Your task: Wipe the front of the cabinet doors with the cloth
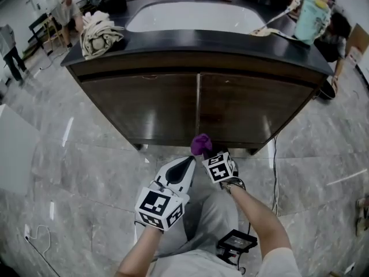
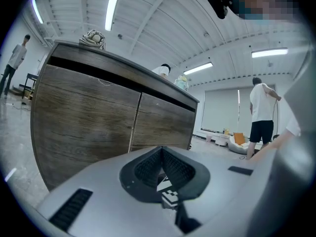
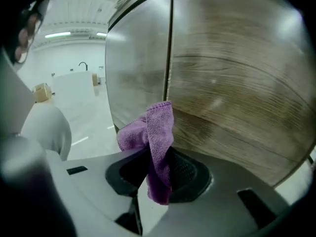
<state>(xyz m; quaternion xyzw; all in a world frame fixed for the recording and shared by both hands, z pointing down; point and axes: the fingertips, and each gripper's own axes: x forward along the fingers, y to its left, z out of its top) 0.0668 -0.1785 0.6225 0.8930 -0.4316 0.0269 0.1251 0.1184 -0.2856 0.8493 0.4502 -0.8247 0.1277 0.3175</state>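
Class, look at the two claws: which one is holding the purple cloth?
The right claw. It is shut on the purple cloth, which sticks up out of its jaws. The left claw is shut with nothing between its jaws.

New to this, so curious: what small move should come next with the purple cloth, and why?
Probably ease the right gripper forward until the purple microfibre cloth presses the dark wooden cabinet door; its jaws pinch the cloth, close to the door.

Purple cloth [image 3: 158,127] — bunched, pinched upright — near closed brown cabinet doors [image 1: 190,105].
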